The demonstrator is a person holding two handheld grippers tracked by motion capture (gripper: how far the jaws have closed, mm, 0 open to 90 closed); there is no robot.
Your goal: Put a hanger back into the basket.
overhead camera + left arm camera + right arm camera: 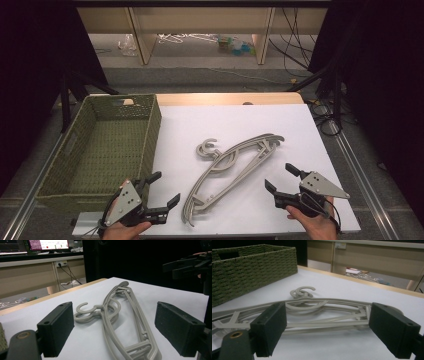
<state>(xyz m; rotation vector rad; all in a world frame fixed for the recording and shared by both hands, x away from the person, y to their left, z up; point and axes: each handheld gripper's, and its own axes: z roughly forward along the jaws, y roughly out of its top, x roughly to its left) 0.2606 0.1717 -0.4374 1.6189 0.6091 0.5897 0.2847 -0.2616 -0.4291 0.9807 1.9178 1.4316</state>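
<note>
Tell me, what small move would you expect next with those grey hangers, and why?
Probably the right gripper eases forward and down to bring its jaws around the nearest arm of the hangers. Both grippers are open and hold nothing, the left gripper too. The hangers lie stacked flat on the white table, between the two grippers, and the green basket beside them is empty.

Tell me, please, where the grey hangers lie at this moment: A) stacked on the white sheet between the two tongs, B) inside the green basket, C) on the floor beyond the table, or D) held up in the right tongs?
A: the hangers lie stacked on the white sheet, right of the basket, with the open left tongs and open right tongs either side, touching nothing.
</note>
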